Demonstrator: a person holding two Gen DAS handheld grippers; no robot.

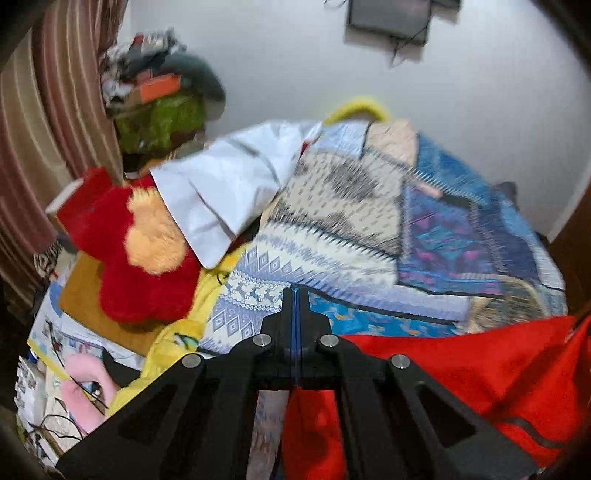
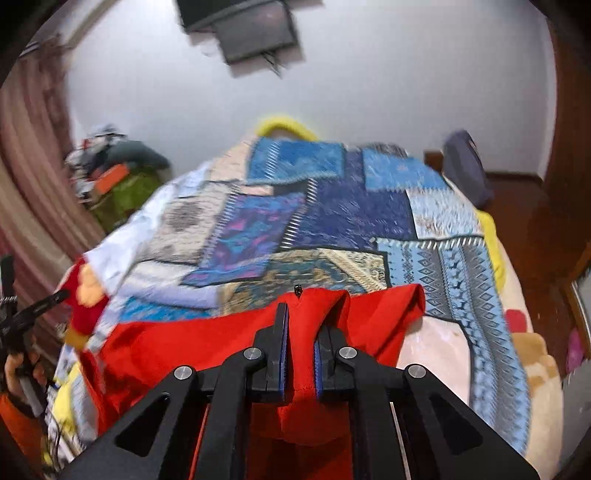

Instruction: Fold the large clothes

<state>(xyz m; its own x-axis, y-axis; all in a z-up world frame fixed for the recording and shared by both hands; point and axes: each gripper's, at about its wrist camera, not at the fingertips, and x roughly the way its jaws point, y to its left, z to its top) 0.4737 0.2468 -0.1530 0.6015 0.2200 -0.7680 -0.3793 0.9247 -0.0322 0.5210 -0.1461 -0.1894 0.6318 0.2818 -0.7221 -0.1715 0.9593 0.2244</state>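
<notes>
Both wrist views were evenly lit by soft, diffuse room light; no glare, no hard shadows. Motion blur smeared everything beyond the fingers: the patchwork quilt, the wall-mounted screen, the curtain. The black fingers close to the lens stayed sharp. Fisheye bending curved the edges, with dark vignetted corners.

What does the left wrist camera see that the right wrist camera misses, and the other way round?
Only the left wrist view shows the pink plush low at the left and the brown board under the red plush.

Only the right wrist view shows the red garment's zipper pull, the dark cushion and the wooden floor.

Both show the red garment, the patchwork quilt, the wall screen and the striped curtain.
</notes>
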